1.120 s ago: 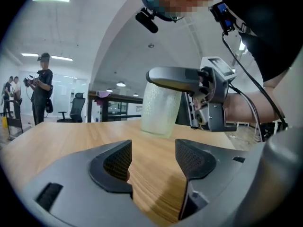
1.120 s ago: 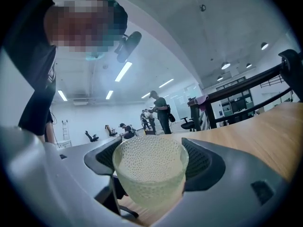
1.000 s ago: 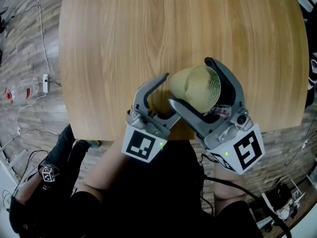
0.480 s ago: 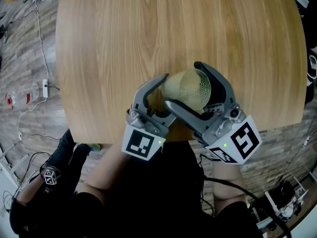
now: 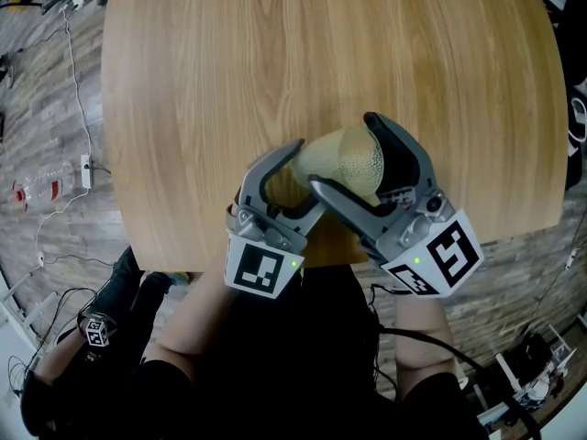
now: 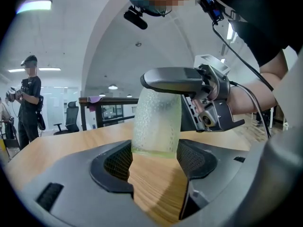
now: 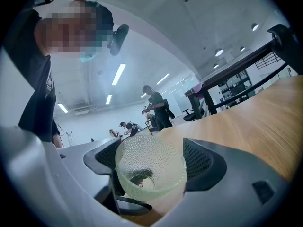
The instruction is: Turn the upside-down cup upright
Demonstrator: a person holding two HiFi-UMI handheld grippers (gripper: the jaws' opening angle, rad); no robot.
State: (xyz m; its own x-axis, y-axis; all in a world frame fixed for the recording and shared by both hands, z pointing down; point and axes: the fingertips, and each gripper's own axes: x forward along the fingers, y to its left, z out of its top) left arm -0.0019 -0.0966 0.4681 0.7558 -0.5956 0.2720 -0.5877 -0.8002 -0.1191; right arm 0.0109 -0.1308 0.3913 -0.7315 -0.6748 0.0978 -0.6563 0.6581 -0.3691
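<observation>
The bumpy green cup (image 5: 353, 161) is caught between the two jaws of the right tool (image 5: 345, 156), which squeeze its sides. The cup is tipped over, and its open mouth looks back into that tool. I cannot tell if it touches the worktop (image 5: 275, 53). The left tool (image 5: 304, 183) sits just beside it on the left, with its jaws wide apart. They have just been closing a little, and one end of the cup sits right at their tips, not squeezed. All this is close to the near edge of the worktop, in front of the person. Past the cup and out to both sides there is lots of open wood to move over.
</observation>
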